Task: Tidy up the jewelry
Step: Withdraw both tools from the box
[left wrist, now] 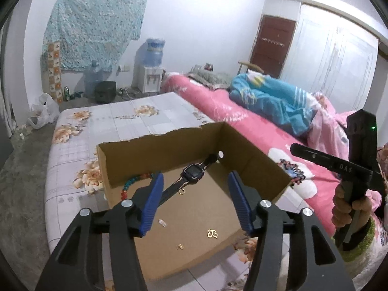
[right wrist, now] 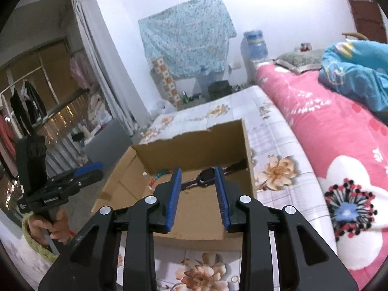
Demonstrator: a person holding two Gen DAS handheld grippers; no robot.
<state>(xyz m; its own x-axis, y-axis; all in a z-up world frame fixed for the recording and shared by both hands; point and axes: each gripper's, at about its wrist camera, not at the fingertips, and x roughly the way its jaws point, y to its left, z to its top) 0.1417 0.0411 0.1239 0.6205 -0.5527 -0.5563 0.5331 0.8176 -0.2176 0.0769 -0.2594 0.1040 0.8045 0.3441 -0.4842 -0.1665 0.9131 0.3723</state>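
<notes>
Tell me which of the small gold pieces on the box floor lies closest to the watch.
The little gold ring, lying right beside the watch strap. The butterfly-shaped gold piece and the tiny gold piece lie nearer the cardboard box's front edge.

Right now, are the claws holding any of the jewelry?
No. The left claw and right claw are both open and empty. The watch and beads lie in the box.

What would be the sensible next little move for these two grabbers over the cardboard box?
Probably lower the left gripper, whose jaws stand open and empty, onto the gold butterfly charm lying loose on the floor of the cardboard box. It is the nearest small piece, apart from the black watch and beaded bracelet. The right gripper is empty too.
</notes>
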